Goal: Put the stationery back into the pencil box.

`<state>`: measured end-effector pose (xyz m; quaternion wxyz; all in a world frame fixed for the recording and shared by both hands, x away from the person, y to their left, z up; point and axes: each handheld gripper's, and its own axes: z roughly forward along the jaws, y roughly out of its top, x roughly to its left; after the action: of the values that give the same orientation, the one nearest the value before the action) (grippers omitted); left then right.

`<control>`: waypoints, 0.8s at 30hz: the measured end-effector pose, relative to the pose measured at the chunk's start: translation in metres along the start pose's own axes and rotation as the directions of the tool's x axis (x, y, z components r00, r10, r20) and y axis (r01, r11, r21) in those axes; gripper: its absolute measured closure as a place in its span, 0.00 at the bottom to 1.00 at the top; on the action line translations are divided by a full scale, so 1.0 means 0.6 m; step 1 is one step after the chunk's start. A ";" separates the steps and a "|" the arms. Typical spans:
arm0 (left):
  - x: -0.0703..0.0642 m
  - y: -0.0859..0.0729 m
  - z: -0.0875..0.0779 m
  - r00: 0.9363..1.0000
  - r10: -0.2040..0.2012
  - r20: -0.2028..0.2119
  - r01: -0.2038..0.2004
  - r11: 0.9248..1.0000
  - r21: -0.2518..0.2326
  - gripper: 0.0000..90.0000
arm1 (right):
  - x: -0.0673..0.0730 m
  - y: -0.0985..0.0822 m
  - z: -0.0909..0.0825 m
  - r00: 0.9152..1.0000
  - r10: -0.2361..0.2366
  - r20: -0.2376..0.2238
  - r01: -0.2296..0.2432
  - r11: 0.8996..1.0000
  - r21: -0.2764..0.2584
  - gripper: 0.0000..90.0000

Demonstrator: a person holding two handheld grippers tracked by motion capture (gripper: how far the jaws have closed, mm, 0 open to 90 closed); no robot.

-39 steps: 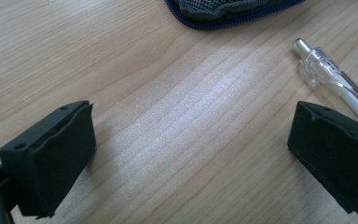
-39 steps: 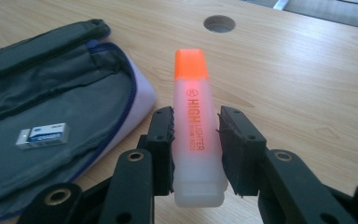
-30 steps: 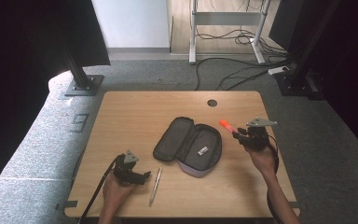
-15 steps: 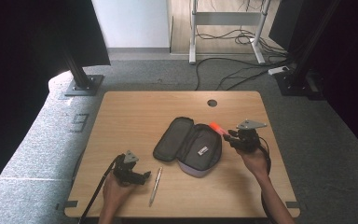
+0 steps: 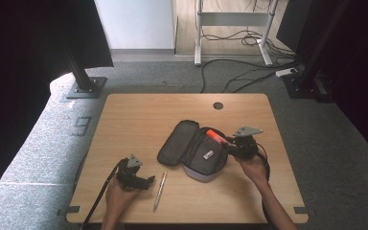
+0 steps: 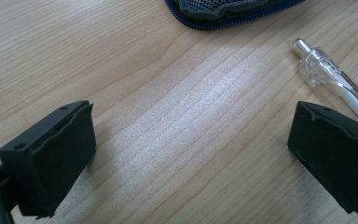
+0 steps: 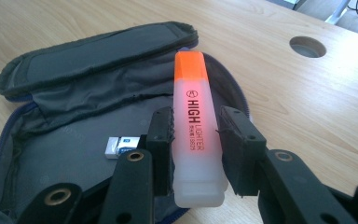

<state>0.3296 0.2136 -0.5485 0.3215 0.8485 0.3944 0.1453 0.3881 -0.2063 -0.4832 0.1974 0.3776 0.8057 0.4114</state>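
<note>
**Highlighter over the open pencil case**

Starting at the near edge of the wooden table, with the pencil case as our marker: the left gripper sits low on the wood, well to the near-left of the case, held in the person's left hand. Its jaws stand wide apart with bare table between them. Just beside it, on the side toward the case, lies a clear ballpoint pen, tip end pointing away from the person; in the left gripper view the pen runs right up to the far jaw.

On to the case itself, unzipped and lying flat, lid flap folded out to its left. A small white eraser rests inside the main pocket.

At the case's right edge, the right gripper is clamped on an orange highlighter, pads pressing both flanks of its pale barrel. The orange cap points out over the open pocket, raised clear of the lining.

Beyond the case, near the far edge, a round cable hole.
</note>
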 end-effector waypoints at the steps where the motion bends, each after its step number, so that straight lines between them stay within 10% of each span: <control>1: 0.000 0.000 0.000 1.000 0.000 0.000 0.000 1.000 0.000 0.01 | 0.001 -0.001 0.003 1.000 -0.002 -0.001 0.002 1.000 0.002 0.73; 24: 0.000 0.000 0.000 1.000 0.000 0.000 0.000 1.000 0.000 0.01 | 0.024 -0.030 0.062 1.000 -0.017 0.000 0.017 0.998 0.064 0.72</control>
<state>0.3296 0.2136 -0.5485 0.3215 0.8485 0.3944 0.1453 0.3941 -0.1828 -0.5199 0.1889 0.3769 0.8216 0.3837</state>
